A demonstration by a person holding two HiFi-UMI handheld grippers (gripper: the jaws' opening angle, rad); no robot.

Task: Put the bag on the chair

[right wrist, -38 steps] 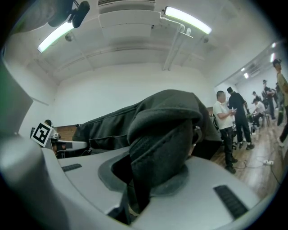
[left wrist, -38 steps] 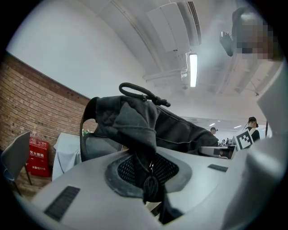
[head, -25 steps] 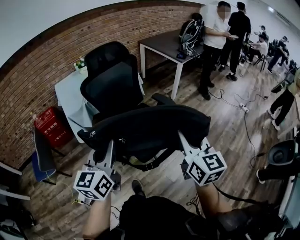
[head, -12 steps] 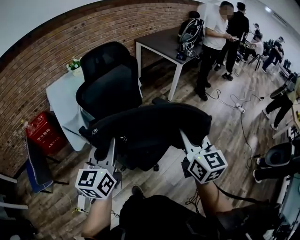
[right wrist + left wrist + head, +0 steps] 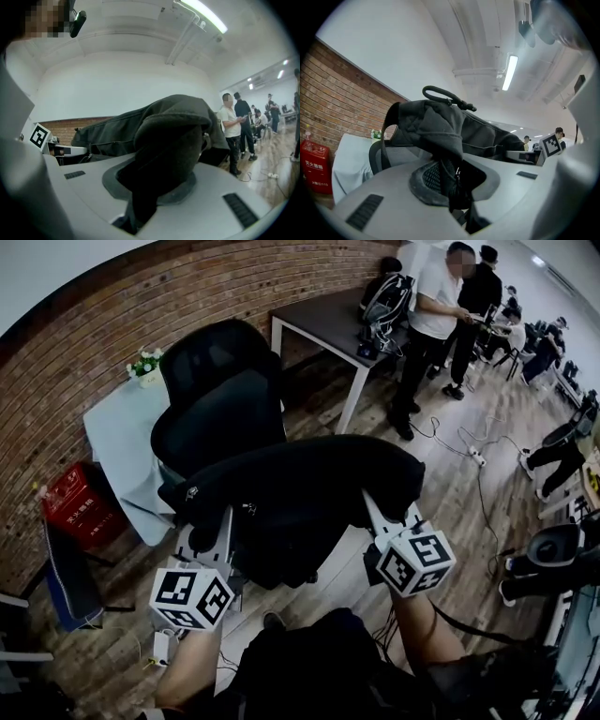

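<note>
Jaws of left gripper (image 5: pixel 218 526) and right gripper (image 5: pixel 375 515), both held level, clamp ends of the bag (image 5: pixel 300 491).

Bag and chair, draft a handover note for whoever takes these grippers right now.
Left gripper: shut on the bag, at its left end.
Right gripper: shut on its right end.
Bag: held in the air between them, just short of the black office chair, hiding its seat.
Done: bag is up and at the chair.
Left: lower it onto the seat, release both.
</note>
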